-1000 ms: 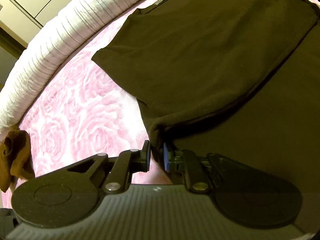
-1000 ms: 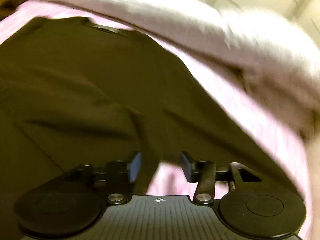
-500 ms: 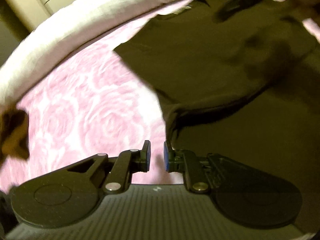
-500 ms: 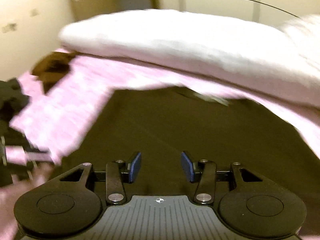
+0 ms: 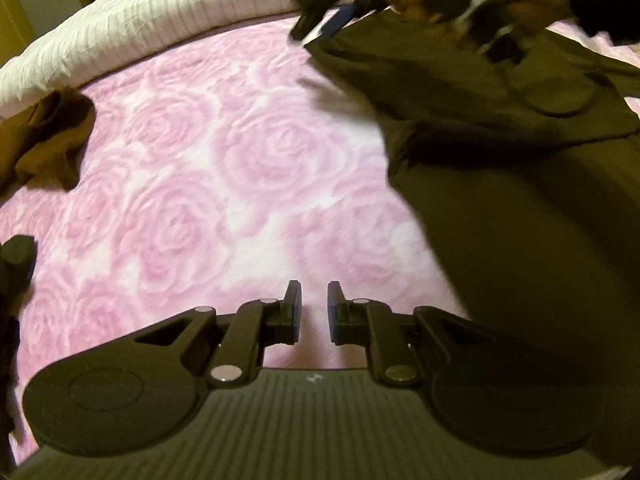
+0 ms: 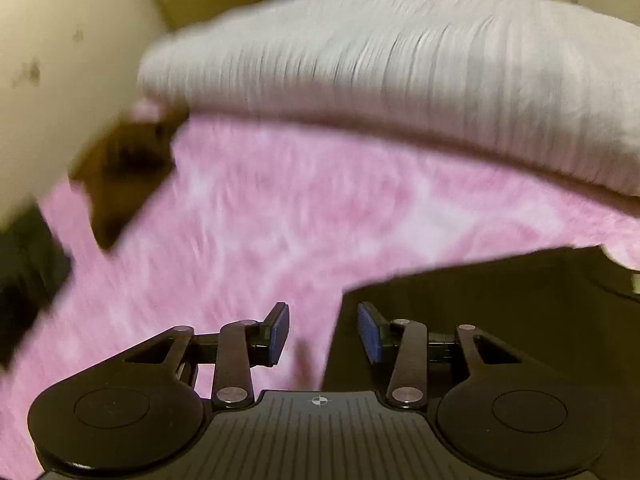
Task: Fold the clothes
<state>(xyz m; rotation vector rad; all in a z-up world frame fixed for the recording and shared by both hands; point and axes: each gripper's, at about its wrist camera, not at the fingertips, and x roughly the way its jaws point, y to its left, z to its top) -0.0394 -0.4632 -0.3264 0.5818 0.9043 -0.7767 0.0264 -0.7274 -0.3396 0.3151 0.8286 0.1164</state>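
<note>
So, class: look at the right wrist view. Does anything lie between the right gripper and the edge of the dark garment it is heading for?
Nothing visible does. The right gripper, its jaws closing, sits right at the dark garment edge, with only bare pink rose blanket beside it.

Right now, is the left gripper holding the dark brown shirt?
No, the left gripper holds nothing; only pink rose-patterned bedspread shows between its fingers, the shirt alongside.

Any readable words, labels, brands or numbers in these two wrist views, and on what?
No readable text in either view.
Small white mark on the left gripper body: a symbol, no letters.
Crosshair mark on the right gripper body: a symbol, no letters.
Pale tag at the dark shirt collar, at the frame's right edge: too small and blurred to read.
Pink bedspread: rose pattern only.
</note>
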